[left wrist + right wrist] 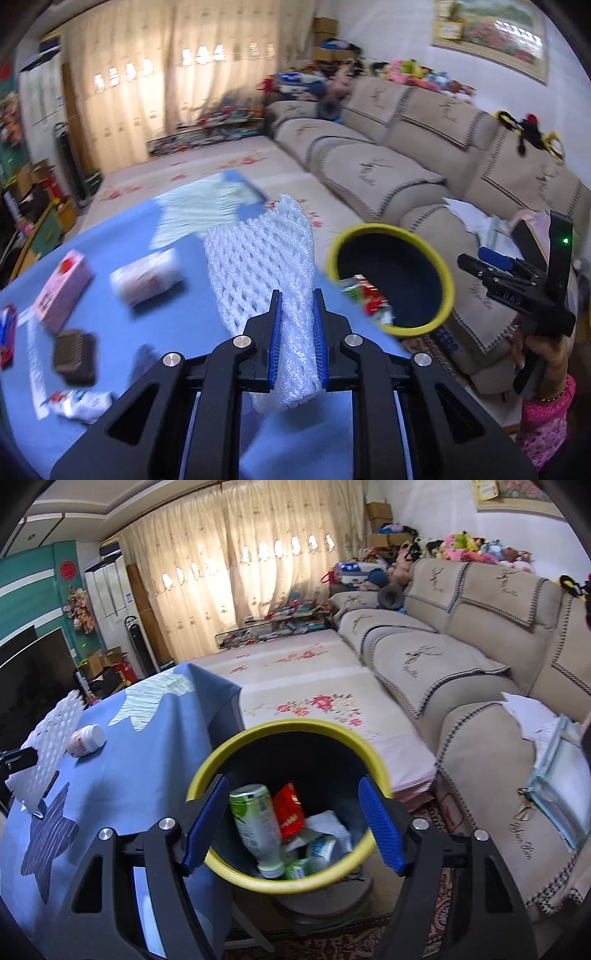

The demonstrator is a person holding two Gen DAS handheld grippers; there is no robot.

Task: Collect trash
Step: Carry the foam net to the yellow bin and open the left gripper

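My left gripper is shut on a white foam fruit net and holds it above the blue tablecloth. The net also shows at the left of the right wrist view. A yellow-rimmed dark trash bin stands by the table's edge; it also shows in the left wrist view. It holds a green bottle, a red wrapper and other litter. My right gripper is open and empty, just above the bin's mouth; the left wrist view shows it to the right.
On the table lie a pink box, a white packet, a brown block, a crumpled wrapper and a small white bottle. A beige sofa runs along the right. A floral mat covers the floor beyond.
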